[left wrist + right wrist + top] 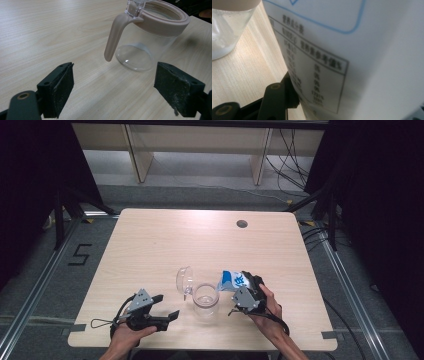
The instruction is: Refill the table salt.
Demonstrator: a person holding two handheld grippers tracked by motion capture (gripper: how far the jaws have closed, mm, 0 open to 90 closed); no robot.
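Bright overhead light, dark surroundings, close carton (342, 57) blurred

Lab, black curtains (30, 180), floor cables (290, 160)

My left tool (169, 309) and right tool (239, 296) are black, each topped by a grey three-cornered plate, trailing black cables, with worn dark pads (63, 87).

Landmark: clear glass jar with a beige plastic rim (205, 300), standing on the pale wooden table (150, 245), near its front edge.
Lid: the jar's clear hinged lid (184, 280) stands open, just left of and behind the jar.
Carton: white and blue printed carton (233, 280), tilted, just right of and above the jar's mouth.
Right gripper (248, 295): right of the jar, clamped on the carton.
Left gripper (167, 307): left of the jar, apart from it, jaws spread and pointing towards it.
Table hole: small round cable hole (242, 224), well behind the jar, to the right.
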